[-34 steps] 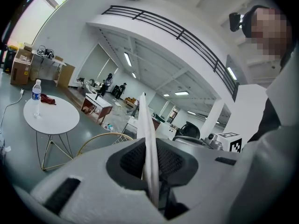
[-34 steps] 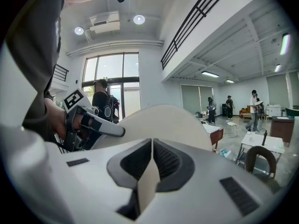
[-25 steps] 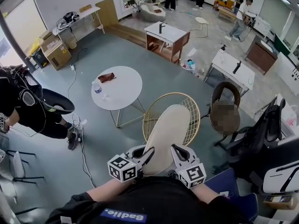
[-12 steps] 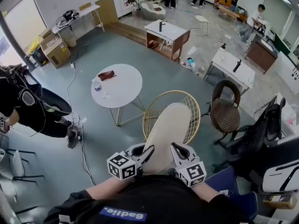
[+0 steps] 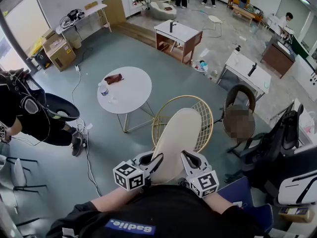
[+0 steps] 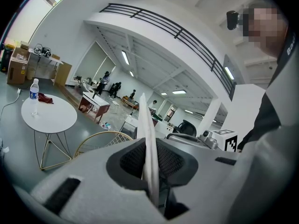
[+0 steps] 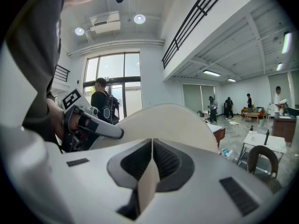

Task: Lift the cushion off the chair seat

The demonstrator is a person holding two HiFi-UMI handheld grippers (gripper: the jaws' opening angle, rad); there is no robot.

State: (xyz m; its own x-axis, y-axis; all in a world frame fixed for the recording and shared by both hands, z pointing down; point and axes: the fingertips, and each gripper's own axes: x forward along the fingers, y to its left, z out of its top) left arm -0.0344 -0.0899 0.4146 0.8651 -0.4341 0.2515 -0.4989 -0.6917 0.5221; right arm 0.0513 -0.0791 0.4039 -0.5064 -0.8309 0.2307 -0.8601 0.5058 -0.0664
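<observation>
A cream round cushion (image 5: 176,142) is held up, tilted, over the gold wire chair (image 5: 200,114) and apart from its seat. My left gripper (image 5: 150,162) is shut on the cushion's near left edge, and my right gripper (image 5: 189,162) is shut on its near right edge. In the left gripper view the cushion (image 6: 147,143) shows edge-on, pinched in my left gripper (image 6: 149,164), with the chair's rim (image 6: 99,139) below. In the right gripper view the cushion (image 7: 174,124) spreads out broad beyond my right gripper (image 7: 152,161), which clamps a fold of it.
A white round table (image 5: 130,97) with a water bottle (image 5: 103,91) stands left of the chair. A person in black (image 5: 27,114) is at the far left beside a floor cable (image 5: 85,143). A brown wicker chair (image 5: 238,102) and a black office chair (image 5: 277,142) stand on the right.
Both grippers and the cushion have kept still. Only people at the far end of the room have shifted.
</observation>
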